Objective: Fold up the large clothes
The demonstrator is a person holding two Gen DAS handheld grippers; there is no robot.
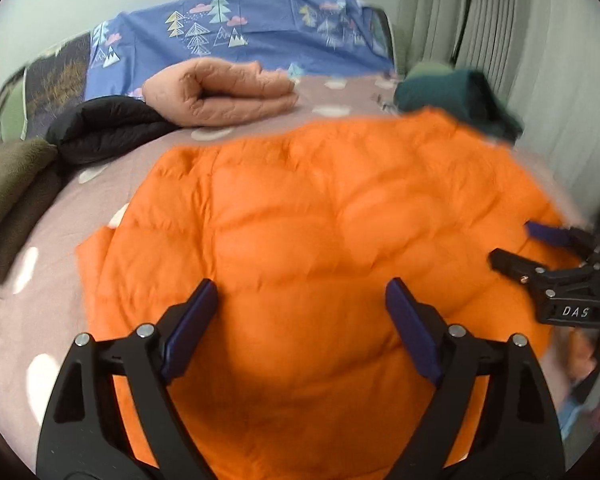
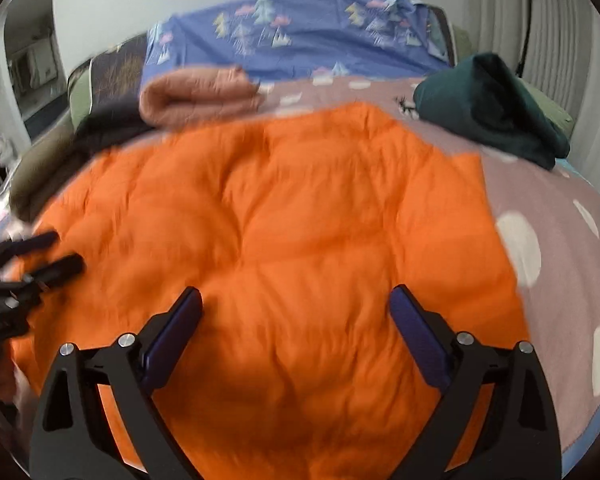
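An orange quilted down jacket (image 1: 300,232) lies spread flat on the bed, filling the middle of both views (image 2: 268,220). My left gripper (image 1: 300,300) hovers over its near left part, jaws wide open, nothing between the purple pads. My right gripper (image 2: 296,304) hangs over the near right part, also wide open and empty. In the left wrist view the right gripper (image 1: 520,248) shows at the right edge above the jacket. In the right wrist view the left gripper (image 2: 56,252) shows at the left edge. Both views are motion-blurred.
Behind the jacket lie a folded peach quilted garment (image 1: 220,92), a black puffy garment (image 1: 104,128) and an olive fleece (image 1: 8,200) at the left. A dark green garment (image 2: 492,108) sits at the back right. The mauve dotted bedspread (image 2: 560,240) and a blue patterned sheet (image 1: 240,32) lie beyond.
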